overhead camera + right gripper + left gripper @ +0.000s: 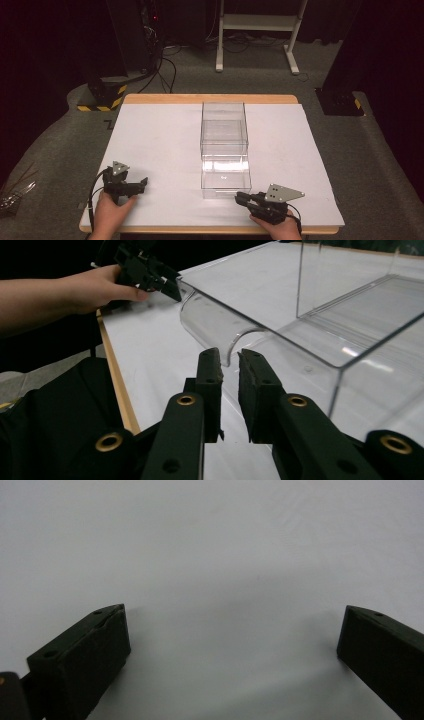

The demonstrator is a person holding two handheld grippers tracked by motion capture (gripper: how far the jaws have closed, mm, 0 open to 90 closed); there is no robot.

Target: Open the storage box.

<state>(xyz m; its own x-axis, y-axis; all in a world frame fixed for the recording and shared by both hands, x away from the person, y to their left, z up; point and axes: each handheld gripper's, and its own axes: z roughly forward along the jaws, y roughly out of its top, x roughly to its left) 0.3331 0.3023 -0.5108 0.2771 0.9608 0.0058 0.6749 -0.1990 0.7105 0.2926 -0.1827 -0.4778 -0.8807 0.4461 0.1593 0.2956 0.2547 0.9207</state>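
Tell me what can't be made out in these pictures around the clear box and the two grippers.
- Right gripper: a narrow gap shows between the fingers, but whether they touch the clear box's front wall is unclear, because the see-through plastic blurs the edge.
- Left gripper: its body is cut off by the bottom edge of the left gripper view.
- Small speck inside the clear box, high view: too small to identify.

Clear box [320,325] cut off rightward.

Lab or test room, grey carpet [380,165], loose floor cables [167,70], hazard-striped stand base [102,97], dark surround
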